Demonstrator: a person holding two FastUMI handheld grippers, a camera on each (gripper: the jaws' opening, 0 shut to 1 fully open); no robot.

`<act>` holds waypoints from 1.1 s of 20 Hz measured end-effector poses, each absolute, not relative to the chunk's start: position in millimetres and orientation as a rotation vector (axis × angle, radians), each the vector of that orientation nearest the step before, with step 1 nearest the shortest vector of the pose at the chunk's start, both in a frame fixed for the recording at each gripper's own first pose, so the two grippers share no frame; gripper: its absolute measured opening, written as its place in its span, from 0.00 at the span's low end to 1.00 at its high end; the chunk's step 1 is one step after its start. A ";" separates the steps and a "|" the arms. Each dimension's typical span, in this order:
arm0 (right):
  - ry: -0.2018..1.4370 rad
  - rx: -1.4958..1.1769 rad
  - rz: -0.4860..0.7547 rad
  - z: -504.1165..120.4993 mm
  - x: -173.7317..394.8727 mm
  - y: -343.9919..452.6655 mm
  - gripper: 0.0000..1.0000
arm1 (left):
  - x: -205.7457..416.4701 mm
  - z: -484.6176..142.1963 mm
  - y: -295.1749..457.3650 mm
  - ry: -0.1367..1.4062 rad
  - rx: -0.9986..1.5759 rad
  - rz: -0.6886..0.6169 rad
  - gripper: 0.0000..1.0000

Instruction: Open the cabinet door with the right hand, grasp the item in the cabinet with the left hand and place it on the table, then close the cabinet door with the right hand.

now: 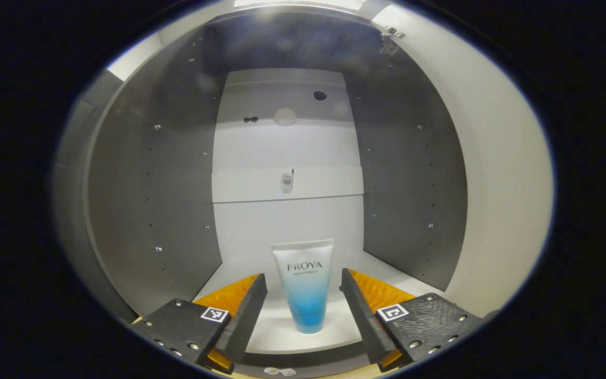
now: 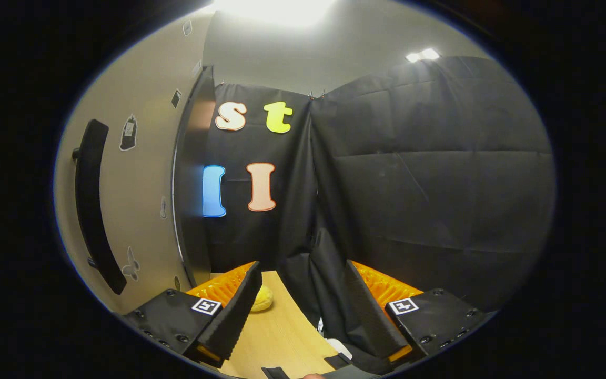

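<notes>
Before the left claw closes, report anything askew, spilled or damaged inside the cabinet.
Nothing stands out. The white-and-blue plastic tube stands upright on its cap on the white cabinet floor, between the open left claw's fingers, untouched.

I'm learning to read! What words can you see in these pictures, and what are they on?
"FROYA": big dark letters on the tube standing in the cabinet.
Smaller line under that word on the tube: too blurred to read.
Stickers on the cabinet door: too small to read.
Square markers: black-and-white patterns, no words.
</notes>
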State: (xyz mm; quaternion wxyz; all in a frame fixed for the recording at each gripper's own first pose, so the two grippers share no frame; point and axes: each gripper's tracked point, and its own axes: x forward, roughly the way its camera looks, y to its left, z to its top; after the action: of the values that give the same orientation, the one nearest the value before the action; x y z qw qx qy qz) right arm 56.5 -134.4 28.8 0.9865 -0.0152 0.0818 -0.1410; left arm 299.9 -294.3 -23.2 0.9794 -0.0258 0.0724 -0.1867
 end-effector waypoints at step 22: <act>0.148 -0.015 -0.121 26.2 65.8 -114.7 1.00 | 211.8 -15.3 -223.1 0.101 -0.045 -0.286 0.50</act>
State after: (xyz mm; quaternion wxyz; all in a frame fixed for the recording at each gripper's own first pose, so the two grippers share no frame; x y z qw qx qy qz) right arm 65.8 -114.7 26.2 0.9954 -0.0077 0.0739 -0.0602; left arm 211.8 -223.1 -15.3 0.9883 -0.0226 0.0503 -0.1423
